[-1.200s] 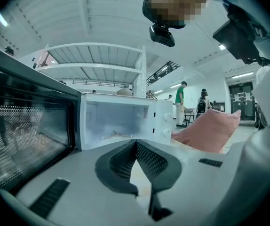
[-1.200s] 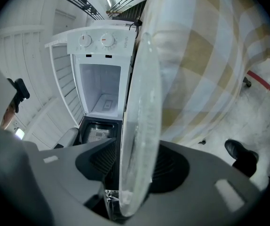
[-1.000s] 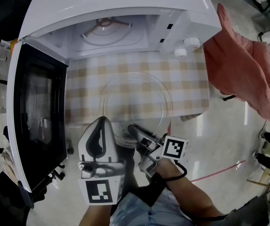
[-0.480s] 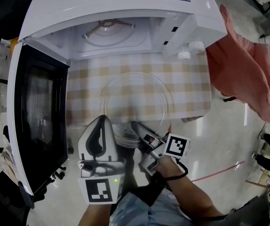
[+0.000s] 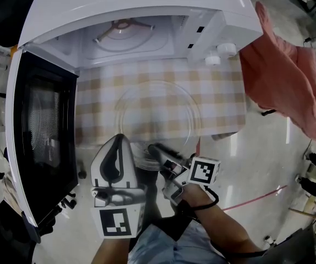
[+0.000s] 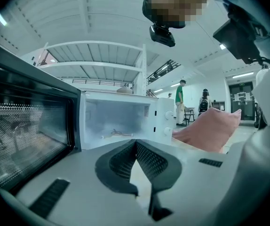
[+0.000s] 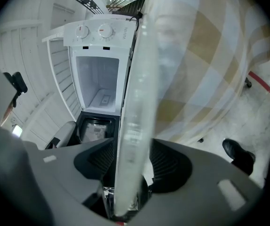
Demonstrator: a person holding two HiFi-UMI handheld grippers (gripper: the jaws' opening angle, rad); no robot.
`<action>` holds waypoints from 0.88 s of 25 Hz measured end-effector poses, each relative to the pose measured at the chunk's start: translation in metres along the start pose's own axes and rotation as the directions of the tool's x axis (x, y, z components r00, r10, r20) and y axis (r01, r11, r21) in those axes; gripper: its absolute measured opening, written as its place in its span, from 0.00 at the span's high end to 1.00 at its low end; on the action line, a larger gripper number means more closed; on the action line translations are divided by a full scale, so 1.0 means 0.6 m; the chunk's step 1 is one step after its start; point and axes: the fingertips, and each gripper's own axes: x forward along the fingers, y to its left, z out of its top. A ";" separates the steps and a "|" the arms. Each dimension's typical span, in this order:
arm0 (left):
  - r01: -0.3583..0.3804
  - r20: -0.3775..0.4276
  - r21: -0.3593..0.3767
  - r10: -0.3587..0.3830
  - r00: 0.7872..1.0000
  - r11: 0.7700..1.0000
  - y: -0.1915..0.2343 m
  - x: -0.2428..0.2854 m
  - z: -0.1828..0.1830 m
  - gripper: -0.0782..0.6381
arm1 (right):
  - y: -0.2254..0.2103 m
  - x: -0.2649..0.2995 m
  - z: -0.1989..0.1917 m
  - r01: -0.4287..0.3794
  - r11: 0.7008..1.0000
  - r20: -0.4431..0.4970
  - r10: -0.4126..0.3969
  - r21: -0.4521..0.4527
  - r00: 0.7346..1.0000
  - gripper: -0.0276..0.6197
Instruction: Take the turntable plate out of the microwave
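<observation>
The microwave stands emptied; the turntable plate lies on the checked tablecloth before it. The right gripper, jaws just parting, straddles the near rim, pads seemingly clear of the glass; the left gripper is pinched together, empty. This looks like the release: next, back off without dragging the plate.

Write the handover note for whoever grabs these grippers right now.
Left hand-held gripper: jaws together, empty, beside the right one.
Right hand-held gripper: jaws have just been opening. The near rim of the turntable plate sits between them and does not look pinched.
Things: the plate is out of the microwave and lies on the checked cloth in front of it. The door is open.
Done: plate removed and set down.
Left: probably just draw the right gripper back off the rim.
</observation>
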 end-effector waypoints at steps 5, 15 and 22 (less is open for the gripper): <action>-0.002 0.005 0.004 0.002 1.000 1.000 -0.005 -0.006 0.001 0.88 | -0.019 -0.018 -0.019 0.037 0.999 -0.031 -0.037 -0.017 0.999 0.59; -0.009 0.005 0.008 0.009 1.000 1.000 -0.022 -0.030 -0.002 0.88 | -0.016 -0.050 -0.056 0.052 0.996 -0.082 -0.058 -0.072 0.995 0.57; -0.016 0.010 0.006 0.016 1.000 1.000 -0.032 -0.057 -0.001 0.88 | -0.007 -0.078 -0.105 0.048 0.996 -0.126 -0.057 -0.073 0.990 0.54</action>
